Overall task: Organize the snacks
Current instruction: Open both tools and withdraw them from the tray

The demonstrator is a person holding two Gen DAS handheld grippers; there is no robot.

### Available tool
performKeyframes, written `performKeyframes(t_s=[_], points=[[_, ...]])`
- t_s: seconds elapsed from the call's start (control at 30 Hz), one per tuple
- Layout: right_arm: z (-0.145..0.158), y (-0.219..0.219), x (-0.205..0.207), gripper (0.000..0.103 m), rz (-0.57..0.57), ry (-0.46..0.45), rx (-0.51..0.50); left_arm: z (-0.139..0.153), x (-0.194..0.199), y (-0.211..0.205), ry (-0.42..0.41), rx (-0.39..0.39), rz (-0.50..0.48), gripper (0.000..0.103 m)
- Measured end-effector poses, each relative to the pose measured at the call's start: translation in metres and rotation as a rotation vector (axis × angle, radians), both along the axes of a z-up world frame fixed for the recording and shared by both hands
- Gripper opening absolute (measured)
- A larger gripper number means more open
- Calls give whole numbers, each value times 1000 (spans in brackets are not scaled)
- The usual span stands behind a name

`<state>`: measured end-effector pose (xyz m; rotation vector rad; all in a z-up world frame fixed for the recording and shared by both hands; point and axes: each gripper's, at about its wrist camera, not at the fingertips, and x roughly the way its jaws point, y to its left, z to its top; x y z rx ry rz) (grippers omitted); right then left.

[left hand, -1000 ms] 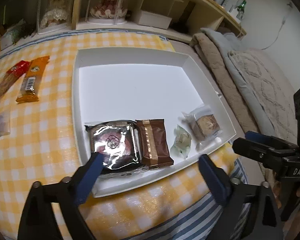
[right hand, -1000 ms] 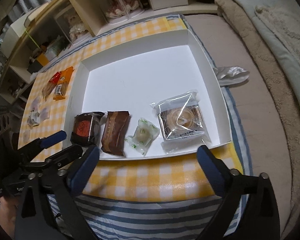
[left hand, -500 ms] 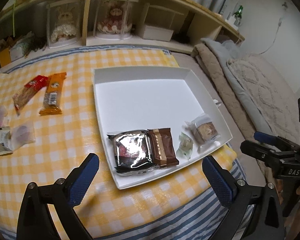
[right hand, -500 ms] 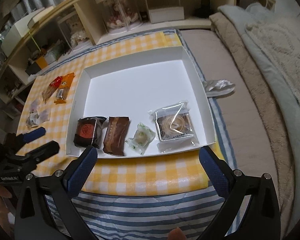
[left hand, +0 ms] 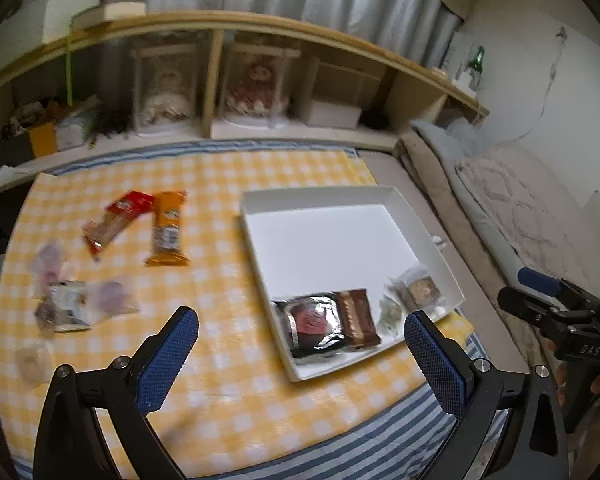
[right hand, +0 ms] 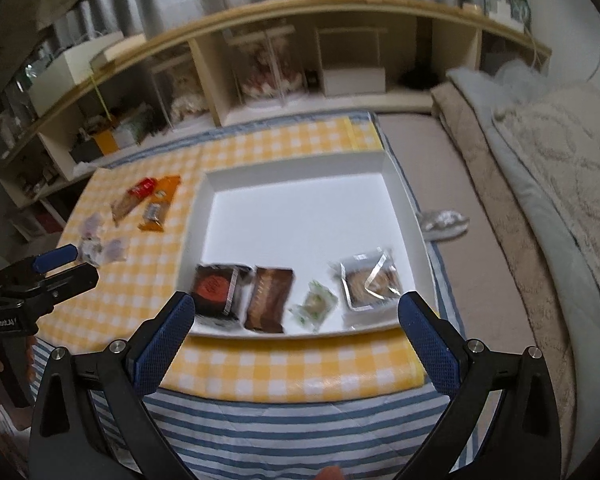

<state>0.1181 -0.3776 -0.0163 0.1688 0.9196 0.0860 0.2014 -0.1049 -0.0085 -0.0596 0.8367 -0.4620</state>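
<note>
Left gripper [left hand: 300, 340]: jaws spread wide, nothing held
Right gripper [right hand: 296, 320]: jaws spread wide, nothing held
White tray [right hand: 300, 172]: four wrapped snacks lined along its near edge
Orange bar [left hand: 167, 232]: left on checked surface [left hand: 220, 380], beside red packet [left hand: 118, 218]

Left gripper [left hand: 300, 344]: jaws spread wide, nothing between the blue pads [left hand: 168, 356], angled forward and down. Right gripper [right hand: 296, 332]: jaws equally wide, nothing held, tilted forward and down. Seen from the left wrist camera, right gripper at 3 o'clock; seen from the right wrist camera, left gripper at 9 o'clock. Well apart, not touching.
</note>
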Motion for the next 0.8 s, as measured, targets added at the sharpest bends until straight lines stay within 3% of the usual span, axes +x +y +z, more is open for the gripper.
performKeyframes(t_s=[0.37, 0.8], points=[[17, 70, 17, 103, 79, -104, 50, 23, -23, 89, -74, 7, 124, 103], [3, 156, 57, 103, 146, -106, 114, -6, -3, 208, -11, 21, 357, 103]])
